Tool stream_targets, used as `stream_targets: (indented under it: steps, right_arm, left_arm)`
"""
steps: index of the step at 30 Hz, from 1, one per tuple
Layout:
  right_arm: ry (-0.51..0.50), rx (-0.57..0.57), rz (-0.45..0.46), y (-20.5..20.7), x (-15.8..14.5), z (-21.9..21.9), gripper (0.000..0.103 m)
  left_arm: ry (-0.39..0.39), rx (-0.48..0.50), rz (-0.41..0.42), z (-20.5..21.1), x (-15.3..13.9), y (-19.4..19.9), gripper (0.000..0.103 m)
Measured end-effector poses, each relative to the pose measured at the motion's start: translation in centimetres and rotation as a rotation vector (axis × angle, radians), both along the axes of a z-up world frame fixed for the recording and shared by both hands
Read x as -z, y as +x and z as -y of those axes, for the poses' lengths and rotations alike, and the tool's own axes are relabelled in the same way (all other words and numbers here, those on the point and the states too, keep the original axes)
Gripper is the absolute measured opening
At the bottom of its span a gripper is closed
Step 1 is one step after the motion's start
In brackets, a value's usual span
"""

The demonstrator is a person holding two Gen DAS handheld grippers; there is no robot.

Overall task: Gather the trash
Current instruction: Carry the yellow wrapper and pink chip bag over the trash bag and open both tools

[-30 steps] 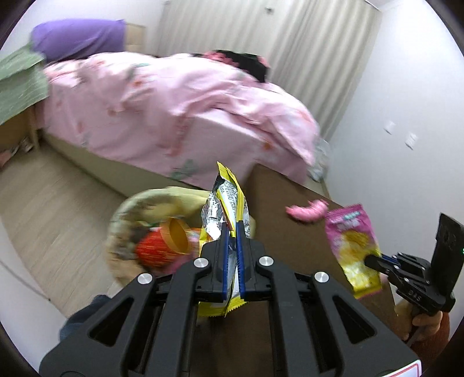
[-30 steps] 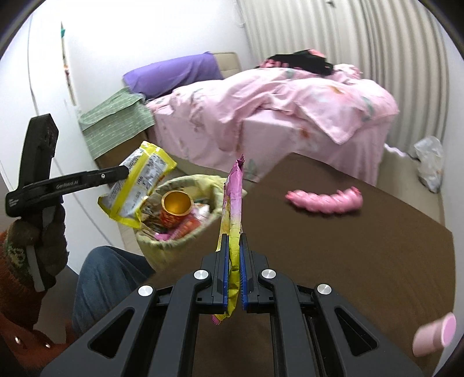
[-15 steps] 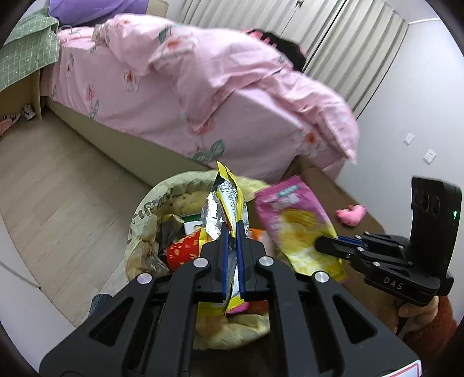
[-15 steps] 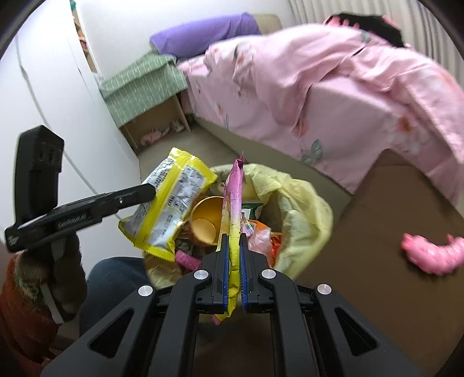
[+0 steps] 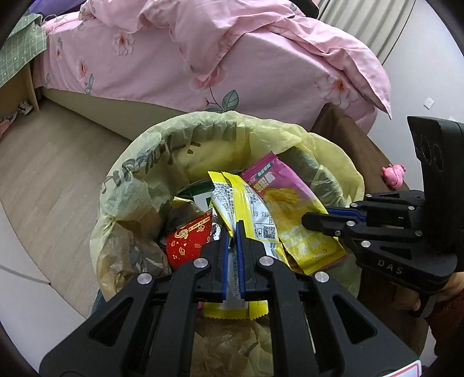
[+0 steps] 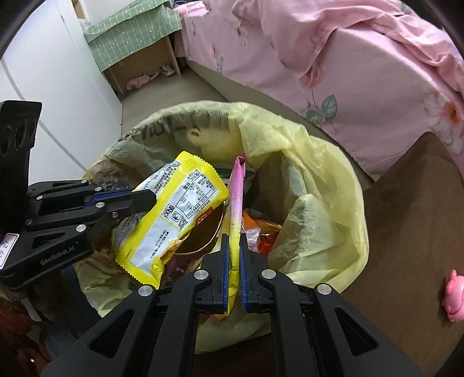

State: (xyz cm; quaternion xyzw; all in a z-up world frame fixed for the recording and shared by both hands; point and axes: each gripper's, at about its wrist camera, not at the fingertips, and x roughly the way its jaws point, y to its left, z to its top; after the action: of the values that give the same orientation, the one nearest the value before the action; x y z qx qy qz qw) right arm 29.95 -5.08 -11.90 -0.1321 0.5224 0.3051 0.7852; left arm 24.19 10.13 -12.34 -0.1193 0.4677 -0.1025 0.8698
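While both tools hang over the mouth of the trash bin, each grips a wrapper. The left tool (image 5: 233,232) is clamped on a yellow snack wrapper (image 5: 246,214), whose lower end sticks out below the blue pads and whose upper end reaches up over the bin's contents. The right tool (image 6: 235,240) is clamped on a pink snack wrapper (image 6: 235,203), seen edge-on from its own camera and broadside, pink above and yellow below, from the left wrist view (image 5: 287,203). The two wrappers lie just beside each other above the opening; whether they touch I cannot tell.

Under them, the bin's yellow bag liner (image 5: 139,171) is folded out over the rim and stands wide open. Inside lie a red printed packet (image 5: 188,243), a green-and-white carton (image 5: 200,195) toward the back, and crumpled orange wrappers (image 6: 261,229). The left side of the opening and its far edge stay free of the tools; the near edge sits directly below both tools.

To the right, the brown bench (image 6: 406,232) butts close against the liner, its corner pointing at the bed (image 5: 203,52). A pink toy (image 6: 453,295) lies on the bench, well apart from the bin. Wooden floor (image 5: 43,162) runs open between bin and bed on the left. A green checked cloth (image 6: 130,26) covers a bedside shelf beyond.
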Motion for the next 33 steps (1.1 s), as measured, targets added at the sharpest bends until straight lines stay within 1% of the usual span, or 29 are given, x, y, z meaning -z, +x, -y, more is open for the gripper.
stream_targets:
  steps: [3, 9, 12, 13, 14, 16, 17, 18, 21, 23, 26, 28, 29, 30, 32, 33]
  right_arm:
    - [0.007, -0.001, 0.013, -0.1, -0.1, 0.2, 0.008]
    - [0.053, -0.004, 0.032, -0.8, -0.9, 0.7, 0.009]
    - [0.061, 0.006, 0.046, -1.3, -1.3, 0.9, 0.009]
    - [0.061, 0.011, 0.049, -1.5, -1.4, 1.0, 0.009]
    - [0.061, 0.013, 0.05, -1.7, -1.5, 1.1, 0.01]
    - [0.056, 0.018, 0.06, -1.9, -1.7, 1.3, 0.02]
    - [0.055, 0.019, 0.065, -2.1, -1.8, 1.2, 0.027]
    - [0.056, 0.021, 0.07, -2.4, -2.0, 1.2, 0.029]
    - [0.065, 0.035, 0.093, -3.3, -3.1, 1.4, 0.03]
    - [0.07, 0.049, 0.117, -4.1, -3.9, 1.8, 0.03]
    - [0.098, 0.086, 0.16, -6.0, -5.9, 3.2, 0.03]
    - [0.123, 0.109, 0.189, -7.7, -7.2, 4.3, 0.035]
    - [0.132, 0.126, 0.218, -9.4, -8.2, 5.2, 0.041]
    - [0.137, 0.132, 0.232, -10.2, -8.7, 5.6, 0.046]
    - [0.142, 0.144, 0.272, -12.6, -10.0, 6.8, 0.047]
    - [0.14, 0.159, 0.296, -14.1, -10.7, 7.5, 0.048]
  left_arm:
    - [-0.007, -0.014, 0.004, -0.5, -0.2, -0.1, 0.005]
    - [-0.064, -0.046, 0.014, -1.8, -1.3, -0.7, 0.006]
    - [-0.069, -0.058, 0.02, -2.0, -1.7, -1.0, 0.01]
    - [-0.077, -0.065, 0.024, -2.2, -2.0, -1.2, 0.014]
    - [-0.085, -0.071, 0.028, -2.3, -2.2, -1.3, 0.021]
    - [-0.101, -0.09, 0.04, -2.7, -2.8, -1.6, 0.027]
    - [-0.102, -0.099, 0.043, -2.9, -3.1, -1.8, 0.027]
    - [-0.099, -0.111, 0.048, -3.1, -3.4, -2.0, 0.027]
    - [-0.083, -0.137, 0.072, -3.5, -5.0, -2.9, 0.029]
    - [-0.069, -0.148, 0.093, -3.5, -6.2, -3.9, 0.034]
    - [-0.043, -0.15, 0.124, -2.9, -7.9, -5.8, 0.037]
    - [-0.013, -0.134, 0.155, -1.8, -9.4, -7.8, 0.04]
    - [-0.003, -0.124, 0.167, -1.3, -9.9, -8.6, 0.041]
    - [0.006, -0.116, 0.181, -0.6, -10.6, -9.8, 0.043]
    - [0.005, -0.089, 0.206, 0.7, -11.9, -12.1, 0.051]
    - [0.004, -0.078, 0.213, 1.1, -12.2, -12.9, 0.052]
